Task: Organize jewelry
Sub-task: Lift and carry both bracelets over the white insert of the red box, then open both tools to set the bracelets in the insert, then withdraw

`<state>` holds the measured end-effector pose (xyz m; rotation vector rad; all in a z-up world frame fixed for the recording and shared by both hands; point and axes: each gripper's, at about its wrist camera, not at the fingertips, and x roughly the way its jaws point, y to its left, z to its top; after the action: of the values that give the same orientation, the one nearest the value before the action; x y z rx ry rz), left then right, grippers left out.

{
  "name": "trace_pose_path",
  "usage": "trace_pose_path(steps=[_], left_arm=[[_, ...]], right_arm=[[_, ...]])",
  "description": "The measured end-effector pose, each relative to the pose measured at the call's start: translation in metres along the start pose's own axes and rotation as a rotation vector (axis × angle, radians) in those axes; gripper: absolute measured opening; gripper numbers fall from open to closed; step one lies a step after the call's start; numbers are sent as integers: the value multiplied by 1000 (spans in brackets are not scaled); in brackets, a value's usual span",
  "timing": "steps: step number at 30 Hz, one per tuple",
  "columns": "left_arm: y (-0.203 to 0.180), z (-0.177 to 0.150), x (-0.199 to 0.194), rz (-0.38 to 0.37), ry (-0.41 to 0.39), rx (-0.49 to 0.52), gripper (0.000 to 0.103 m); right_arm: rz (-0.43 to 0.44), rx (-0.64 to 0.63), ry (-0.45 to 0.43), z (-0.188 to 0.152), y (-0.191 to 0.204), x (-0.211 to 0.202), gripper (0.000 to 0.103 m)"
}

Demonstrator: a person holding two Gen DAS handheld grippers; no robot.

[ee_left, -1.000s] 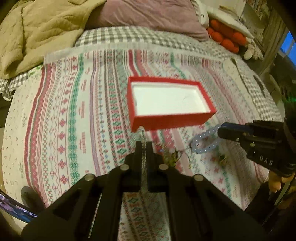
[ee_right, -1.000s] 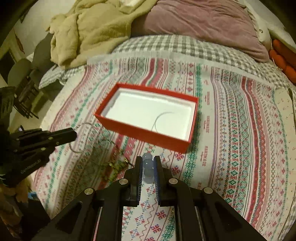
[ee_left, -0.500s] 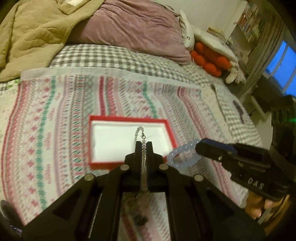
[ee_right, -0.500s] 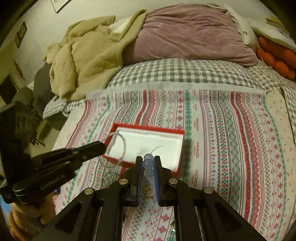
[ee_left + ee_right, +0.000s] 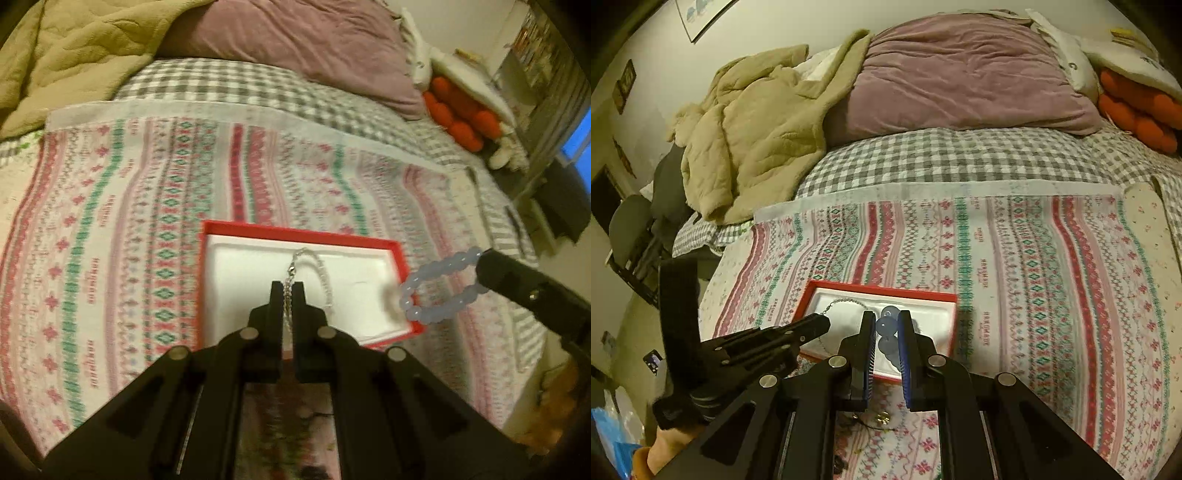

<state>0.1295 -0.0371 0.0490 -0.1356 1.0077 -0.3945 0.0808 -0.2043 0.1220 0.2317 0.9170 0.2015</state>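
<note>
Left wrist view: the left gripper, jaws clamped on a silver chain bracelet, holds it above a red box on the patterned bed cover. The box's long axis runs left to right. Right of it, the right gripper pinches a blue bead bracelet over the box's right edge.
</note>
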Motion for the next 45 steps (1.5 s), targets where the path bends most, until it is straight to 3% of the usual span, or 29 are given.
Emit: trace_pose_path(steps=[6, 13, 21, 23, 25, 29, 34, 37, 39, 40, 41, 42, 45], left_arm=[[7, 0, 6, 100, -2, 28, 5], [5, -2, 14, 186, -4, 84, 5], [1, -1, 15, 212, -19, 109, 5], [-1, 0, 13, 223, -26, 122, 9], [-4, -1, 9, 223, -35, 131, 23], [-9, -2, 2, 220, -42, 143, 32], [-15, -9, -10, 218, -50, 153, 54], [-16, -15, -16, 216, -39, 154, 58], [-17, -20, -20, 217, -30, 156, 64], [-18, -24, -22, 222, -27, 159, 68], [-18, -26, -24, 226, -25, 162, 69], [-18, -29, -26, 229, -23, 165, 71], [-19, -37, -32, 236, -17, 172, 78]], right_arm=[[72, -4, 24, 1, 11, 23, 12], [-59, -17, 79, -5, -10, 57, 12], [-102, -33, 93, -5, -22, 69, 13], [-98, -43, 92, -4, -22, 67, 17], [-106, -57, 87, -4, -20, 61, 18], [-109, -74, 80, -5, -19, 49, 18], [-110, -102, 87, -13, -17, 36, 19], [-107, -106, 88, -19, -16, 29, 21], [-107, -104, 86, -21, -15, 26, 27], [-107, -103, 86, -23, -14, 24, 38], [-108, -99, 84, -25, -13, 21, 55], [-105, -95, 78, -28, -13, 18, 61], [-104, -103, 74, -34, -7, 10, 62]])
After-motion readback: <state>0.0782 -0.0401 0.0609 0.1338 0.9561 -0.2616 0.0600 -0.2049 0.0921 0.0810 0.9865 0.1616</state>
